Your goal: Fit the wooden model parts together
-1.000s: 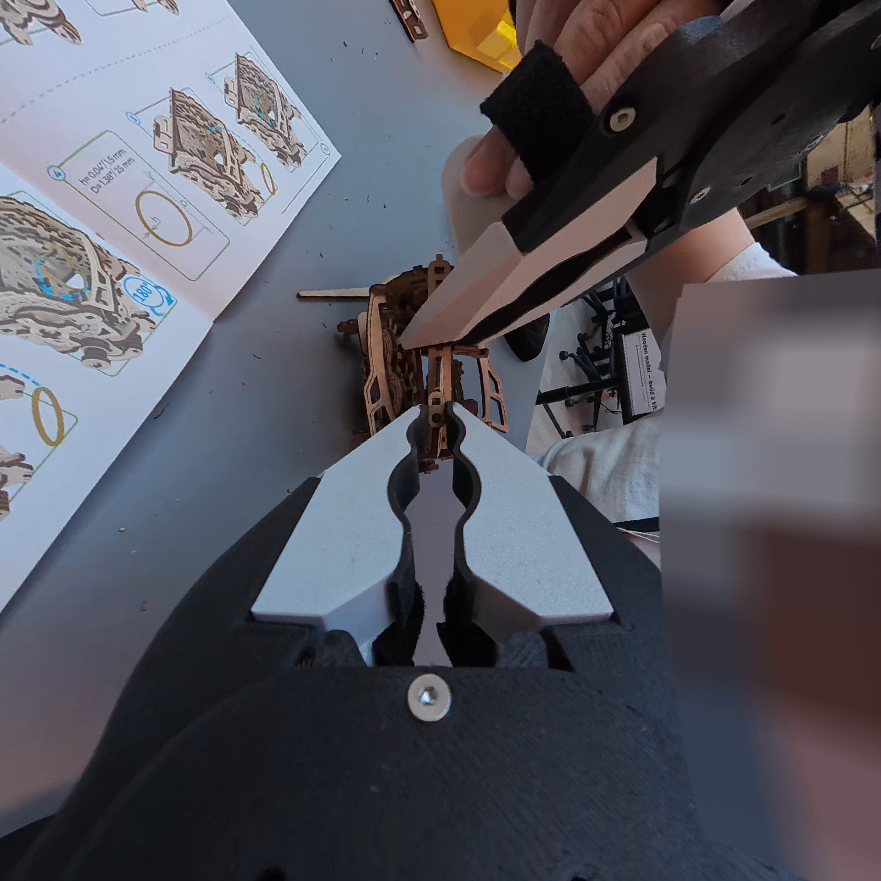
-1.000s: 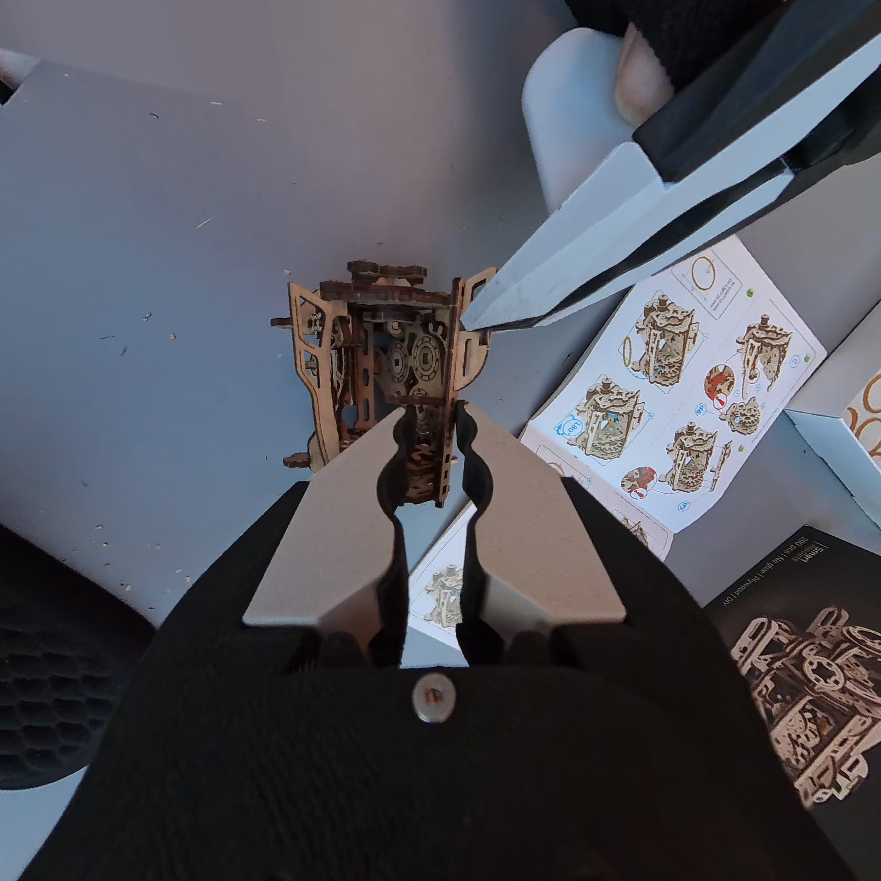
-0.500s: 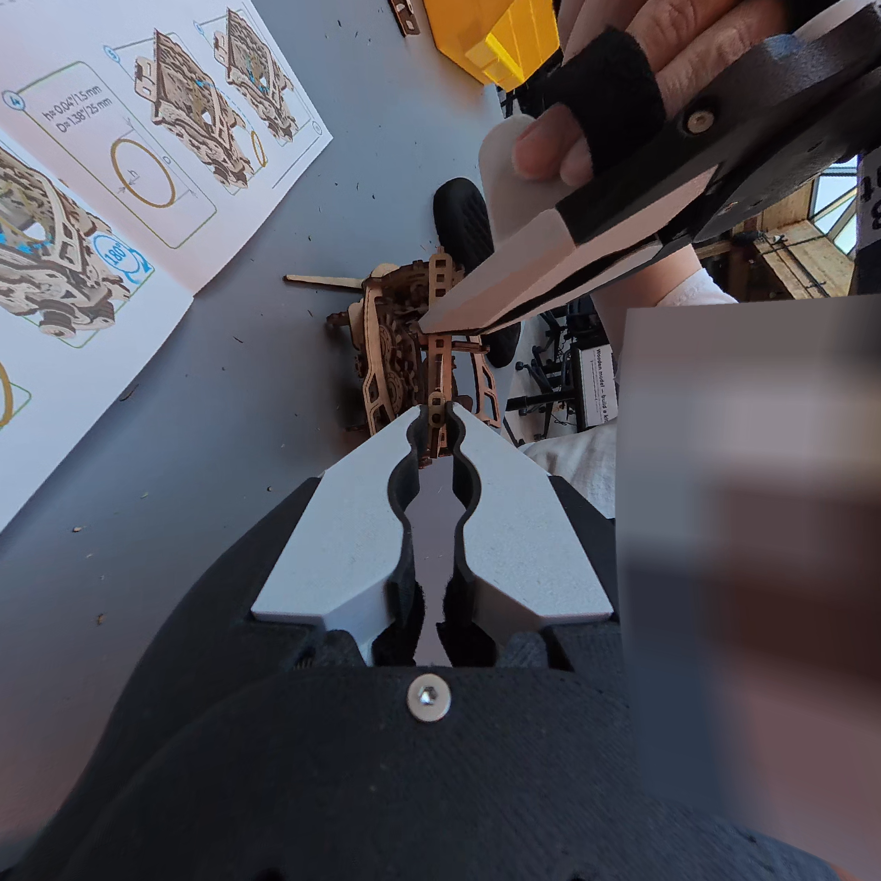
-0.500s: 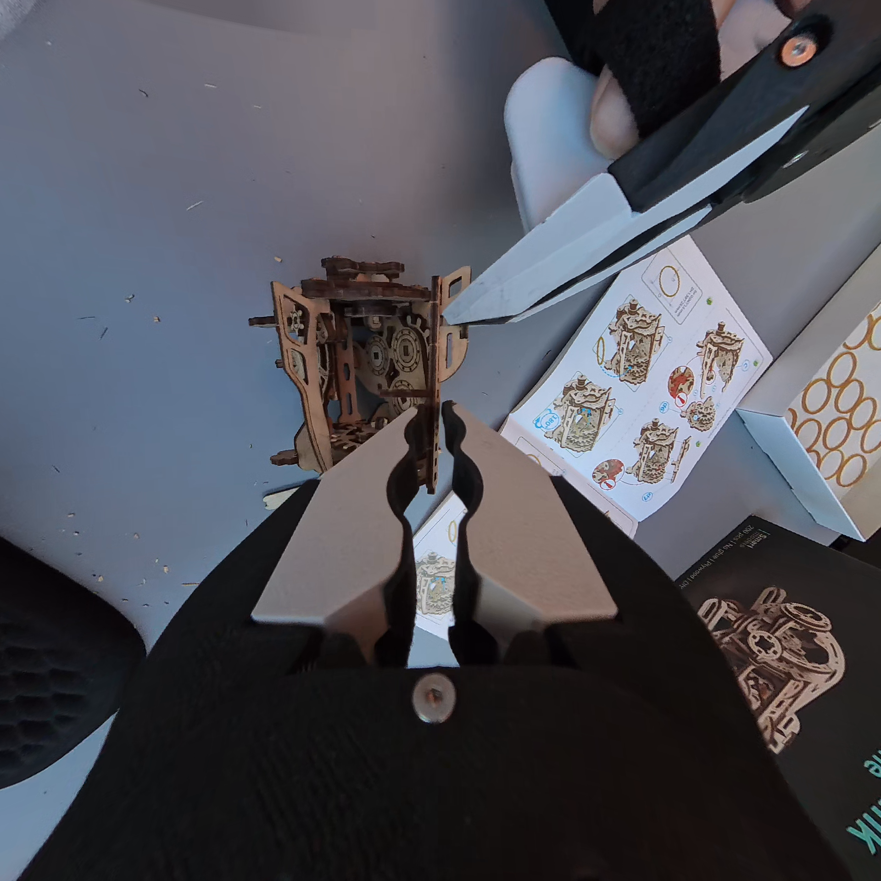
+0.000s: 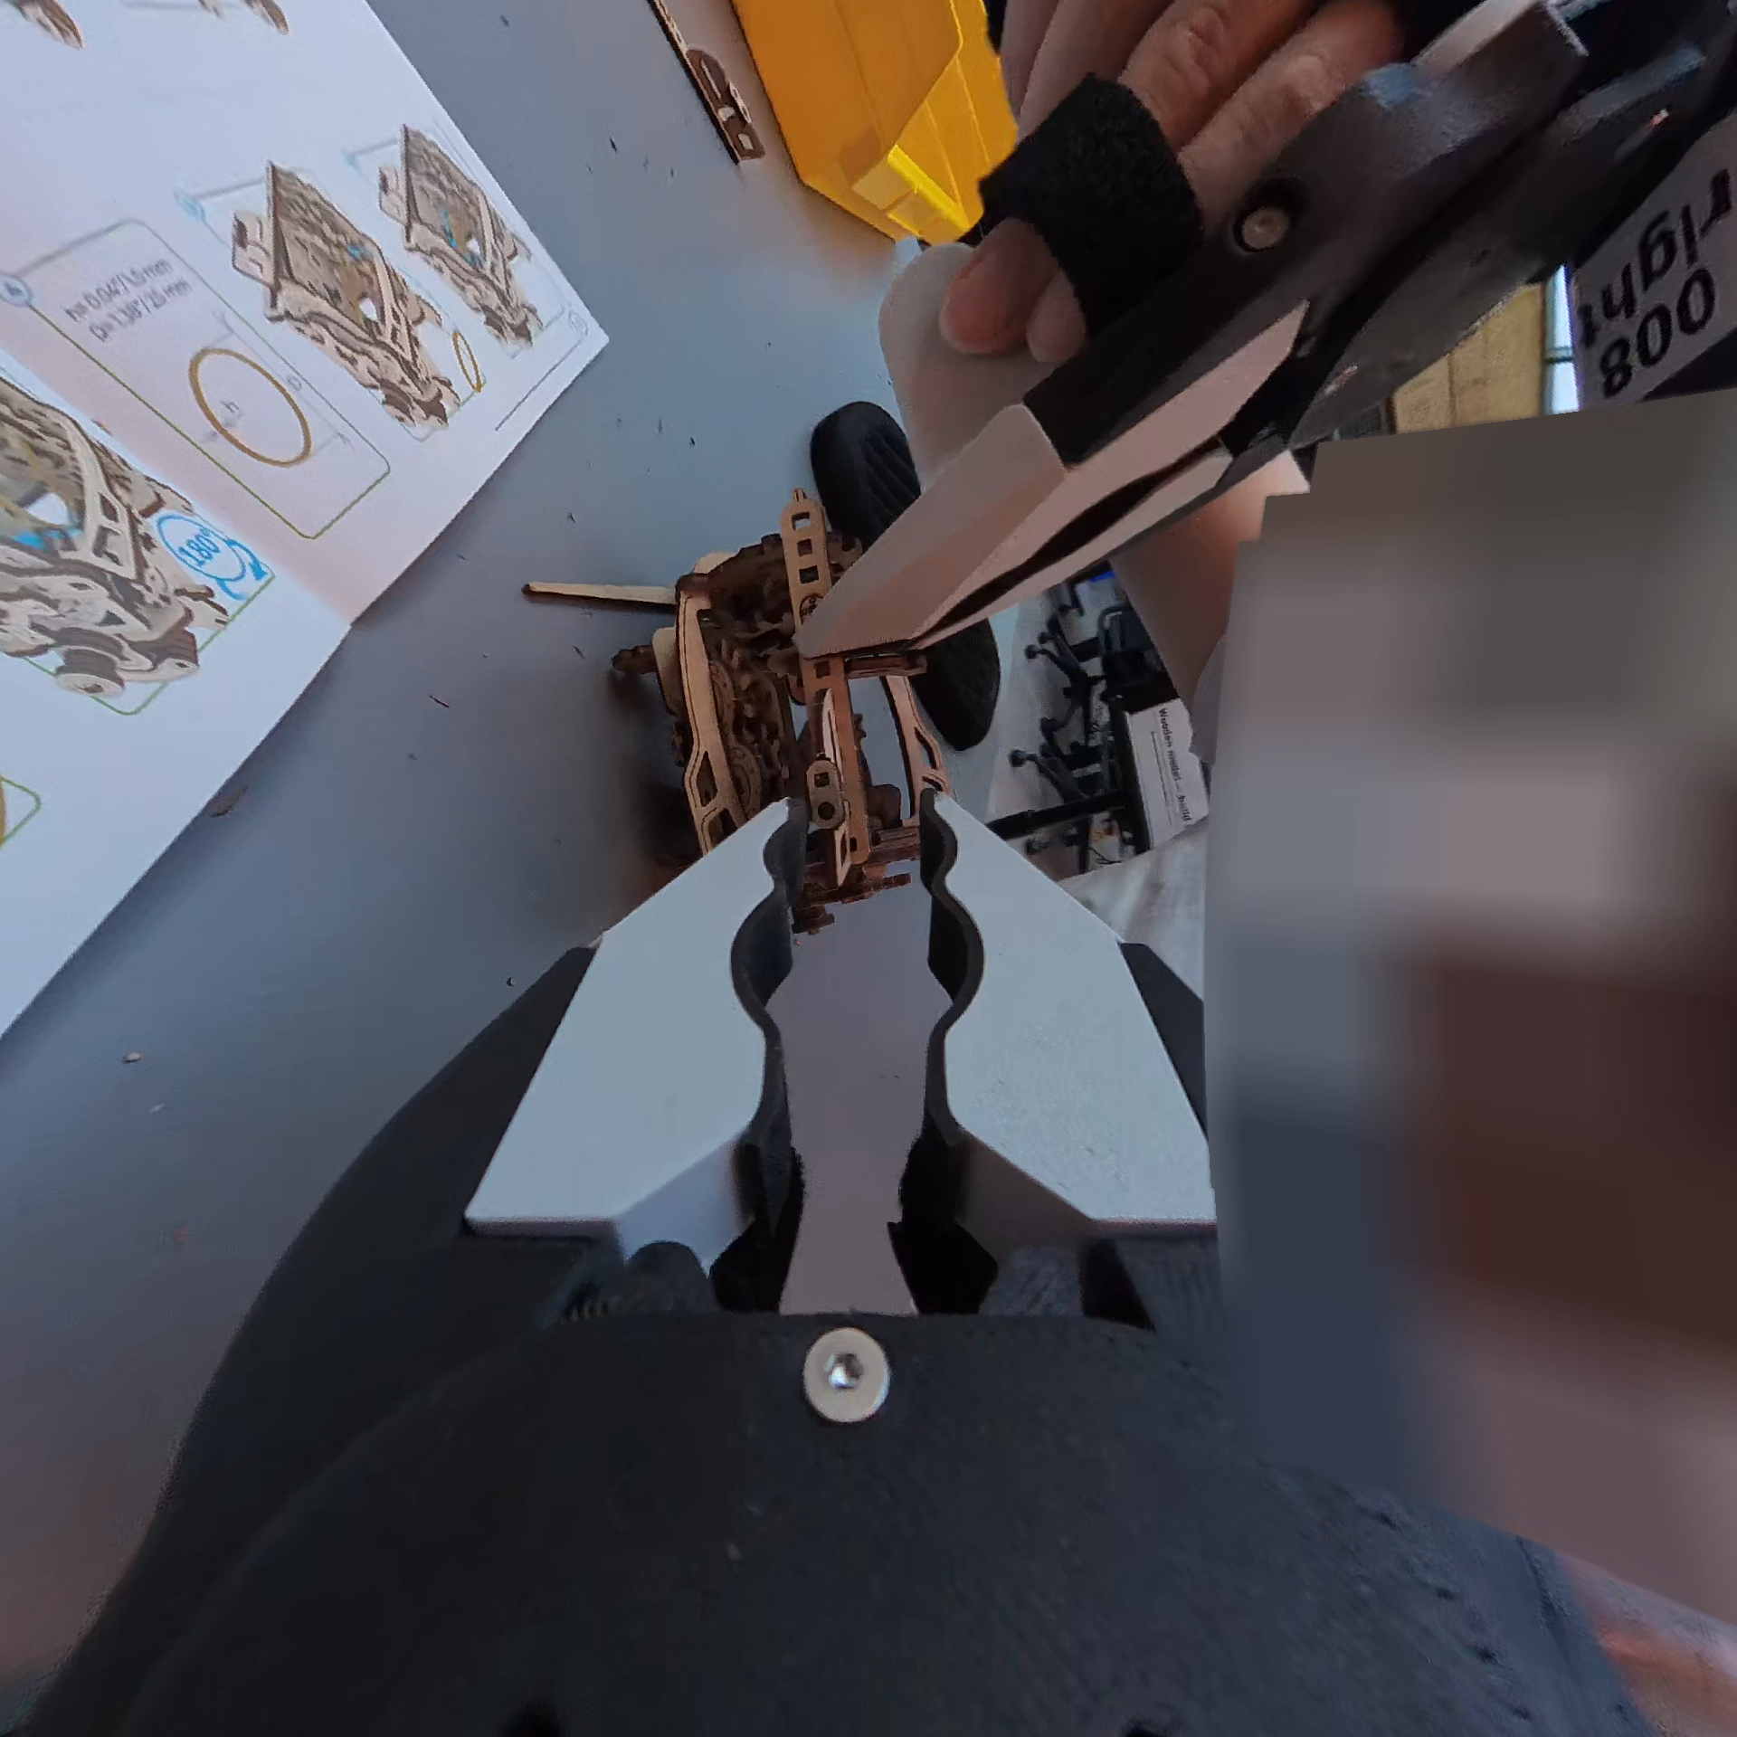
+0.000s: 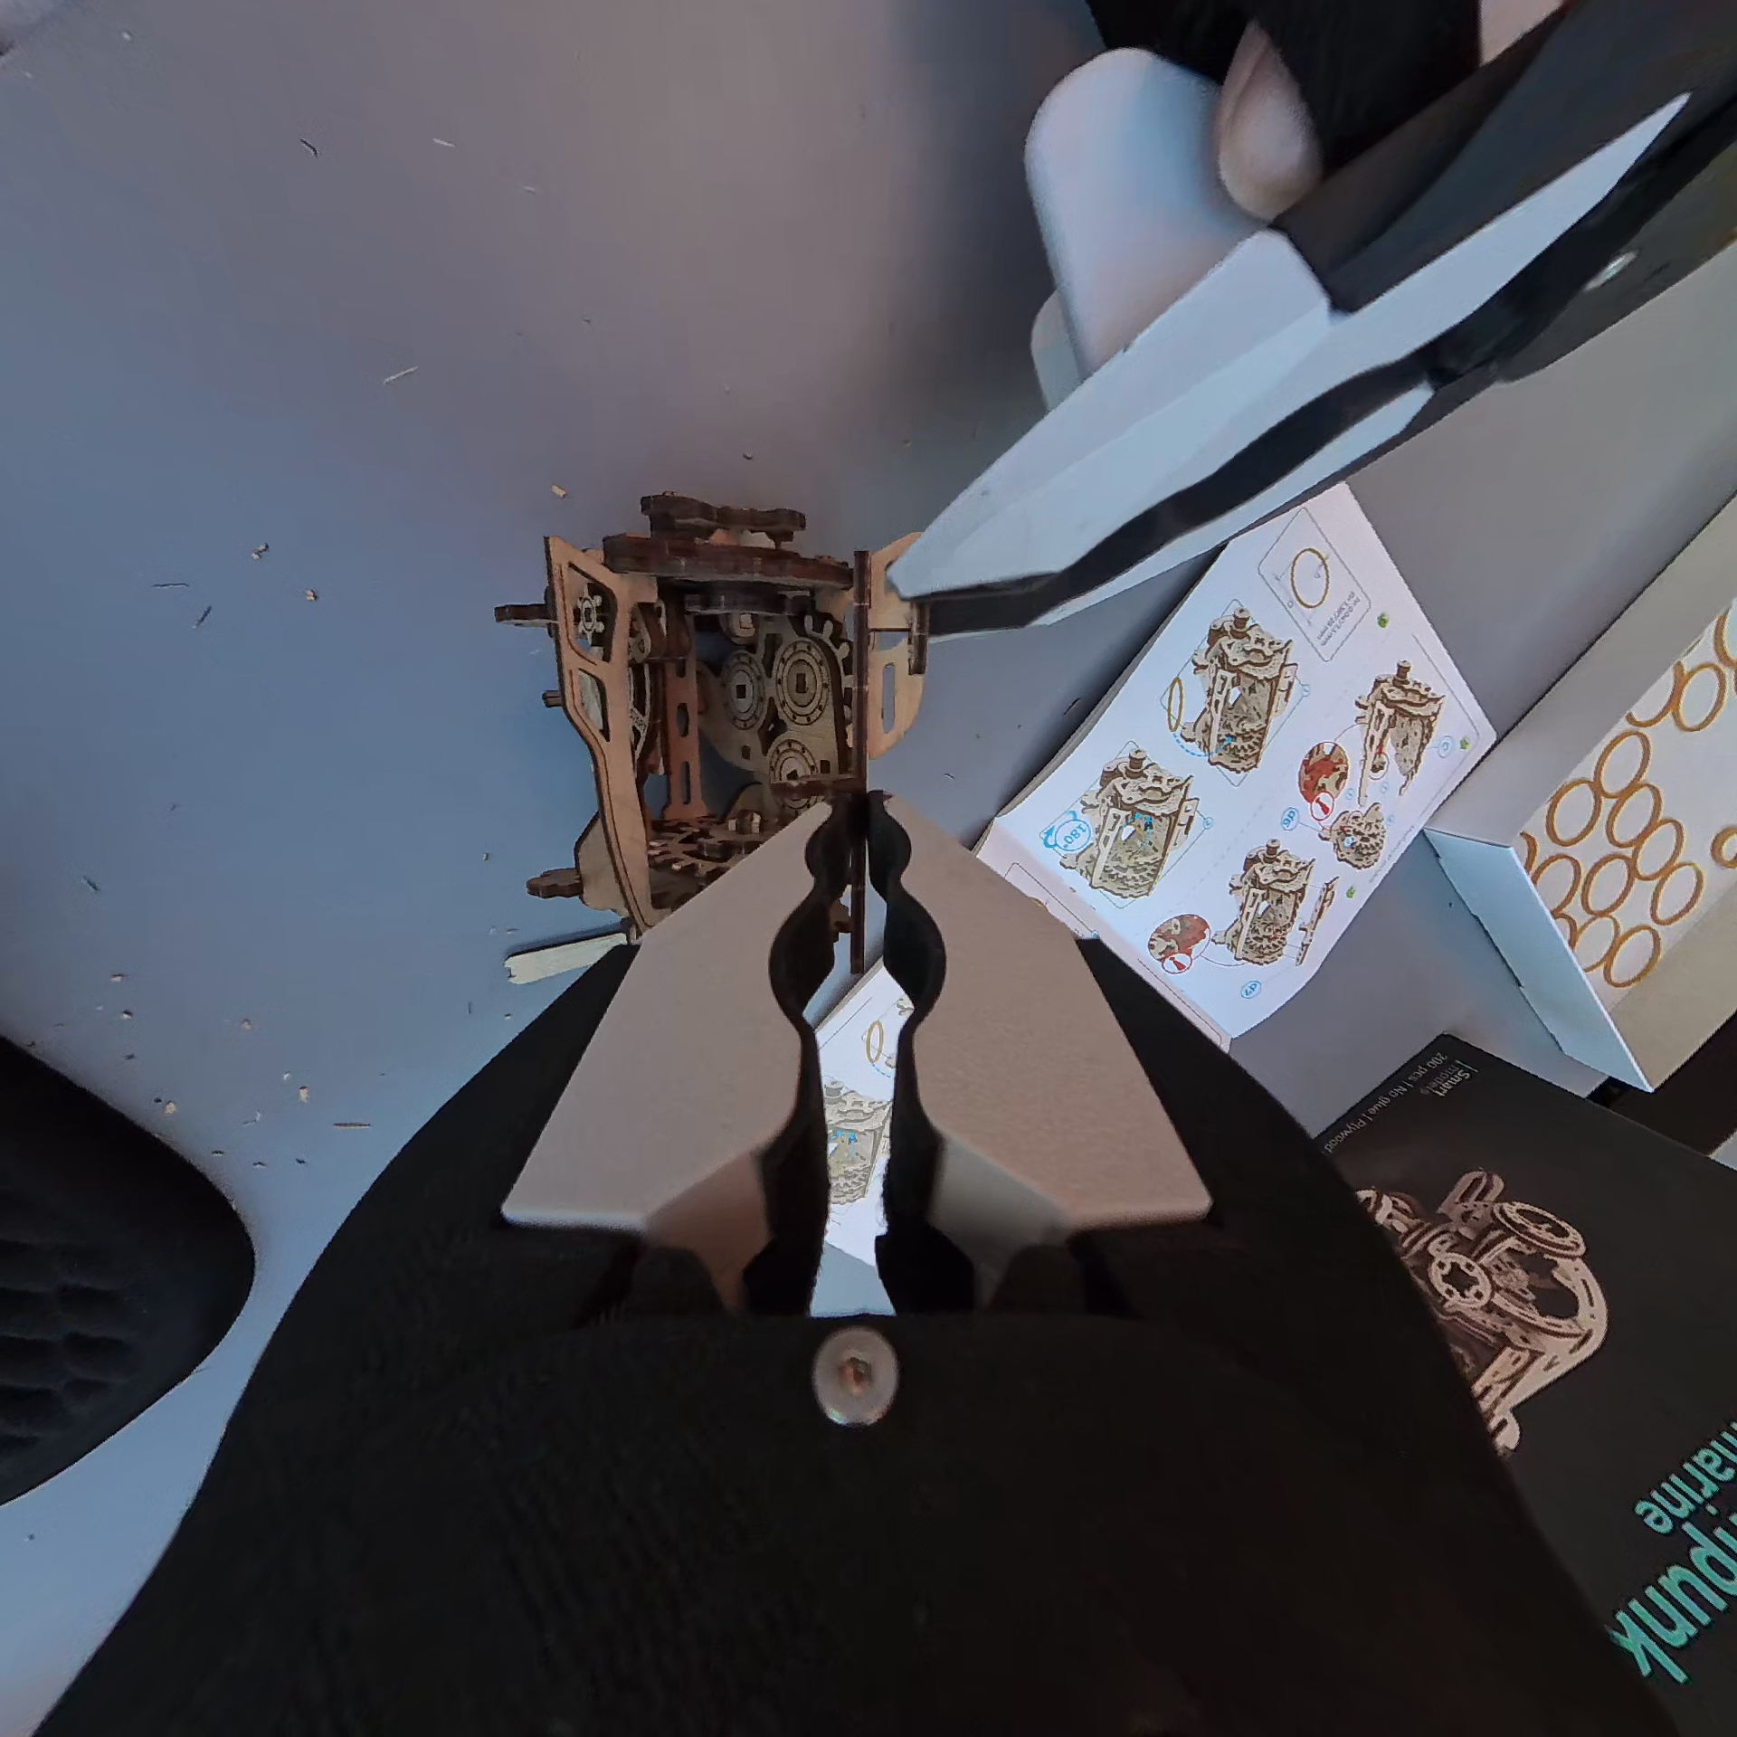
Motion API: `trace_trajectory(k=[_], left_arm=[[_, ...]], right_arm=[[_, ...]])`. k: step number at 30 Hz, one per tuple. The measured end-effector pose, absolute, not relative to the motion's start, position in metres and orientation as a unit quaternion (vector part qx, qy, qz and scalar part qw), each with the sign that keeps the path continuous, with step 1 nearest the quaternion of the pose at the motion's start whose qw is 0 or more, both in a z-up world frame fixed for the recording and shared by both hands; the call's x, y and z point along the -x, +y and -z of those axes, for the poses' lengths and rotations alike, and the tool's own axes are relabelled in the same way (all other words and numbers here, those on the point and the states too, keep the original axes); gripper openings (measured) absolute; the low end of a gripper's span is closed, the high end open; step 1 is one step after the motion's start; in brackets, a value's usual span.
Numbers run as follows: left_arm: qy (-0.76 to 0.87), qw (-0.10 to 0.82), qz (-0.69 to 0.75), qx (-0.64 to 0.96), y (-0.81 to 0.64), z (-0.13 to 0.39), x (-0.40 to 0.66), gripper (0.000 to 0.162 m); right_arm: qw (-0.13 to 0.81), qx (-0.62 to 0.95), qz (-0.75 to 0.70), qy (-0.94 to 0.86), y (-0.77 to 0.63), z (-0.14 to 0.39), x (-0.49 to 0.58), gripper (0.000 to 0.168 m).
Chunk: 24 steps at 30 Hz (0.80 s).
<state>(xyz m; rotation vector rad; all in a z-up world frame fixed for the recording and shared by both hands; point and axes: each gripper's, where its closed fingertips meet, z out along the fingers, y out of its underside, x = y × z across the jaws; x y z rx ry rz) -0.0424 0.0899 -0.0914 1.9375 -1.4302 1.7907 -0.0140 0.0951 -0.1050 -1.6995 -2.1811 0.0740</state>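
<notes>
Left gripper [image 5: 853, 816] has spread its jaws since a moment ago, straddling the wooden model [image 5: 780, 714]. Right gripper [image 6: 857, 808] pinches a side panel [image 6: 857, 752] narrowly between its jaws. Mostly built, with fitting left, I'd say.

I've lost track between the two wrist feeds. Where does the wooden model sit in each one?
Left wrist view: wooden model at centre, just past the left gripper, whose jaws stand apart around its near panel.
Right wrist view: wooden model left of centre, its thin side panel pinched by the right gripper.
Shared landmark: the instruction sheet on the grey table.
</notes>
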Motion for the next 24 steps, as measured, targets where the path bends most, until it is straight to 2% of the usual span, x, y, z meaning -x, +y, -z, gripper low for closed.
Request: trace_trajectory(k=[1,6,8,11,16,24], left_arm=[[-0.488,0.040,-0.588,-0.644,0.092,0.092,0.045,0.026],[-0.554,-0.116,-0.505,-0.652,0.098,0.101,0.059,0.049],[-0.554,-0.139,-0.509,-0.644,0.089,0.101,0.058,0.059],[-0.548,-0.157,-0.517,-0.638,0.083,0.103,0.055,0.063],[-0.545,-0.196,-0.505,-0.640,0.083,0.109,0.051,0.063],[-0.550,-0.233,-0.493,-0.633,0.078,0.111,0.047,0.055]], right_arm=[[0.187,0.602,-0.027,-0.776,0.095,0.105,0.014,0.002],[0.188,0.591,-0.031,-0.784,0.095,0.105,0.015,0.002],[0.184,0.589,-0.037,-0.786,0.095,0.105,0.016,0.002],[0.181,0.589,-0.045,-0.787,0.097,0.104,0.016,0.002],[0.163,0.605,-0.080,-0.775,0.093,0.106,0.015,0.002],[0.201,0.595,-0.108,-0.771,0.092,0.101,0.013,0.002]])
